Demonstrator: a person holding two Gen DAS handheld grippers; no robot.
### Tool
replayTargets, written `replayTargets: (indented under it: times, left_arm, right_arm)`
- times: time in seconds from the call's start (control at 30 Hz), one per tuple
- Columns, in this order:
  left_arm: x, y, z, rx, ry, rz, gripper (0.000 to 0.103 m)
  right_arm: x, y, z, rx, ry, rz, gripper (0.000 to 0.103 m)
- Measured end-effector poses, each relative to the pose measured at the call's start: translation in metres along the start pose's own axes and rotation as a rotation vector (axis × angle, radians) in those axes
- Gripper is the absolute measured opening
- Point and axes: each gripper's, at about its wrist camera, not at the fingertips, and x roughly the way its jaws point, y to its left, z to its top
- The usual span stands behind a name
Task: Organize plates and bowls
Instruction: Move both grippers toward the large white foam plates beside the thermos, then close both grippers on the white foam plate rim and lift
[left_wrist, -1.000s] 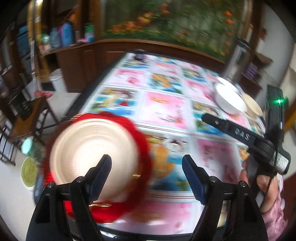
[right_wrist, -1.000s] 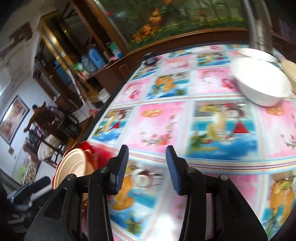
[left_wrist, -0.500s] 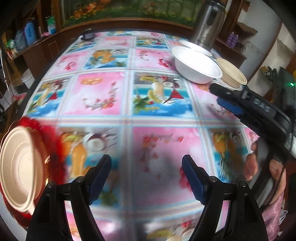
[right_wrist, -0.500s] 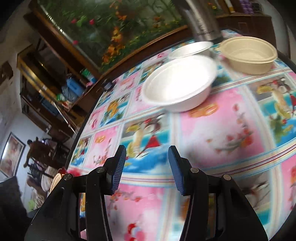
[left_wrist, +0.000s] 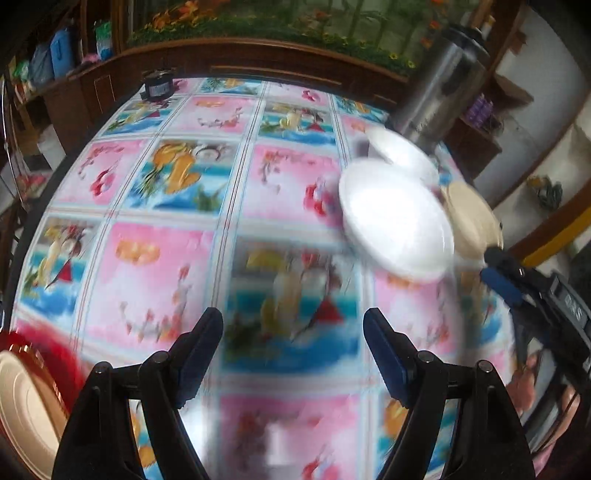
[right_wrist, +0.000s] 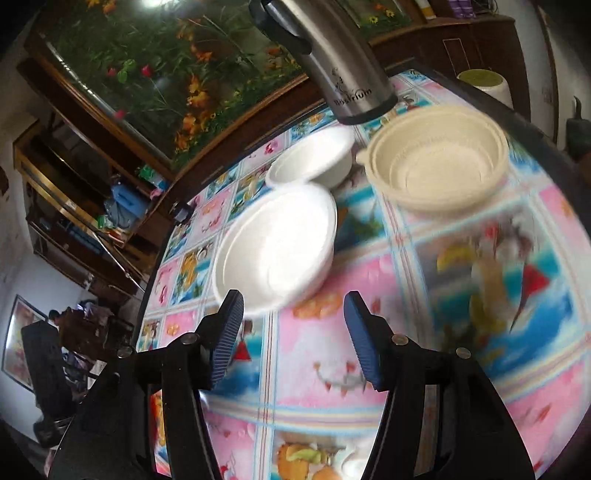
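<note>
gaping right claw (right_wrist: 293, 332), nothing held

Empty hand-held gripper (left_wrist: 293, 350) above tablecloth (left_wrist: 166, 258)

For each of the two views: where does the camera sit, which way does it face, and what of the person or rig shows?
Left wrist: behind the open left gripper, facing across the table; right gripper at right edge.
Right wrist: behind the open right gripper, facing the big white bowl, cream bowl and flask.
Shared: both bowls, flask, tablecloth.
</note>
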Motion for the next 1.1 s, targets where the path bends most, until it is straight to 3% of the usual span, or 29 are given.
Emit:
replayTargets:
  times: [0.1, 0.2, 0.37, 0.7, 1.1]
  left_arm:
    - [0.009, -0.006, 0.034, -0.001, 0.01, 0.034, 0.079]
    - [0.013, -0.015, 0.06, 0.015, -0.025, 0.089, 0.079]
    - [0.038, -0.023, 0.076, 0.007, 0.025, 0.079, 0.079]
    - [0.079, -0.033, 0.076, -0.07, 0.093, 0.022, 0.079]
    - [0.083, -0.052, 0.065, -0.061, 0.096, 0.025, 0.077]
  right_arm:
    - [0.012, -0.001, 0.025, 0.057, 0.058, -0.003, 0.058]
    - [0.031, -0.007, 0.039, 0.114, 0.118, -0.06, 0.058]
    - [0.046, -0.022, 0.038, 0.166, 0.109, -0.045, 0.058]
    - [0.058, -0.039, 0.03, 0.208, 0.124, 0.0, 0.058]
    - [0.062, -0.038, 0.025, 0.23, 0.103, 0.046, 0.058]
